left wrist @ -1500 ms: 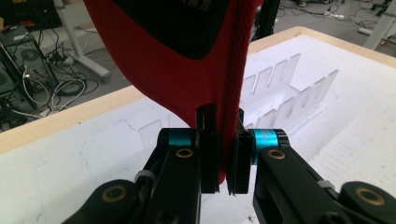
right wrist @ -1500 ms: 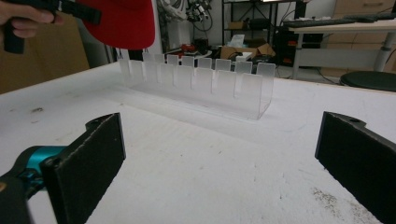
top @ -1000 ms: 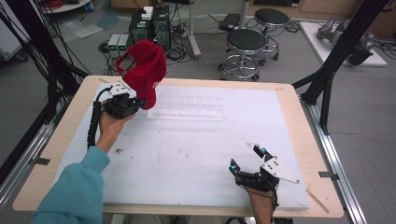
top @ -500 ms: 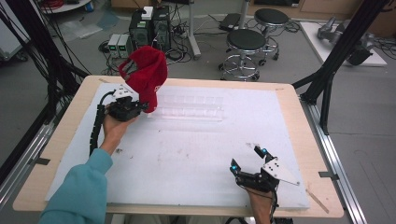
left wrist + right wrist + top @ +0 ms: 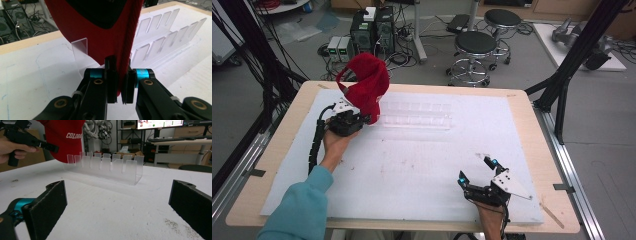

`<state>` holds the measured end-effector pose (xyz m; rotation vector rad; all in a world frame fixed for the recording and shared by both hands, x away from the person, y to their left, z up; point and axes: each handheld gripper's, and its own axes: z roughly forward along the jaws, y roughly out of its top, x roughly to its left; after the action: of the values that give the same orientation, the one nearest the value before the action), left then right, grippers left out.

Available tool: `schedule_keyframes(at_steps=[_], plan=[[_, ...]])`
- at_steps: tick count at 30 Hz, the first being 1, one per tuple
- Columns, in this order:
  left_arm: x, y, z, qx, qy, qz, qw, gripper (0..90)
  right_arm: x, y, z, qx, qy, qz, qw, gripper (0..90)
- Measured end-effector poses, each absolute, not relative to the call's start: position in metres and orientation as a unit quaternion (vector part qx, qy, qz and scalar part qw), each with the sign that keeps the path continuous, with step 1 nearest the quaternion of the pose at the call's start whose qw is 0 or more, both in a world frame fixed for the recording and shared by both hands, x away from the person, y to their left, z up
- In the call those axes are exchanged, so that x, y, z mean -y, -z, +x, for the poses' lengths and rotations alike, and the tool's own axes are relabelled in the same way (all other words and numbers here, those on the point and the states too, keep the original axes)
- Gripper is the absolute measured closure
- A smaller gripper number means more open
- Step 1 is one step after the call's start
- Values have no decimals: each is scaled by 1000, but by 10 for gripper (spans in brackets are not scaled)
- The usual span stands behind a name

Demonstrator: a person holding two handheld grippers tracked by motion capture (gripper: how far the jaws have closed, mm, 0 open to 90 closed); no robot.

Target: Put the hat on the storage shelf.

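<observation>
A red cap (image 5: 367, 85) hangs upright over the left end of a clear slotted rack (image 5: 417, 115) on the white mat. My left gripper (image 5: 364, 120) is shut on the cap's lower edge; in the left gripper view the red fabric (image 5: 105, 37) is pinched between the jaws of that gripper (image 5: 119, 85), with the rack's plates (image 5: 160, 37) just behind. My right gripper (image 5: 477, 170) stands open near the table's front right, nothing between its jaws. The right gripper view looks between the wide jaws of that gripper (image 5: 117, 202) at the rack (image 5: 107, 167), the cap (image 5: 65, 137) and the left gripper (image 5: 51, 147) beyond.
The white mat (image 5: 422, 160) covers most of the wooden table (image 5: 292, 115). Black frame posts (image 5: 572, 65) stand at the right and left edges. Stools (image 5: 477, 45) and computer boxes (image 5: 372, 25) sit on the floor beyond the far edge.
My left gripper has carried the cap a little to the right, closer over the rack's left end. The right gripper has stayed in place.
</observation>
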<state>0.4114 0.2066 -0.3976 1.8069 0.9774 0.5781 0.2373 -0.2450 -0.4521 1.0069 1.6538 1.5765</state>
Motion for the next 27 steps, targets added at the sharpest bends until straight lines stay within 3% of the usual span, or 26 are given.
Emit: schedule_keyframes(at_steps=[6,8,11,14,15,16,20,27], plan=[[-209,398,411,-409,-218,744,482,814,245,453,235,-627,-604,375,320,5],[-211,397,410,-409,-214,744,483,736,246,453,234,-621,-608,374,325,5],[-214,394,409,-412,-209,743,484,542,246,453,234,-620,-608,375,325,5],[-214,395,409,-431,-199,743,471,225,246,453,233,-620,-609,374,324,6],[-219,397,410,-441,-167,749,466,180,246,453,233,-620,-609,374,325,6],[-219,397,410,-441,-167,749,466,136,246,453,233,-620,-609,374,325,6],[-230,394,405,-440,-142,746,480,104,245,454,233,-619,-610,369,329,6],[-249,382,375,-378,-132,754,520,94,245,453,234,-621,-608,370,327,5]])
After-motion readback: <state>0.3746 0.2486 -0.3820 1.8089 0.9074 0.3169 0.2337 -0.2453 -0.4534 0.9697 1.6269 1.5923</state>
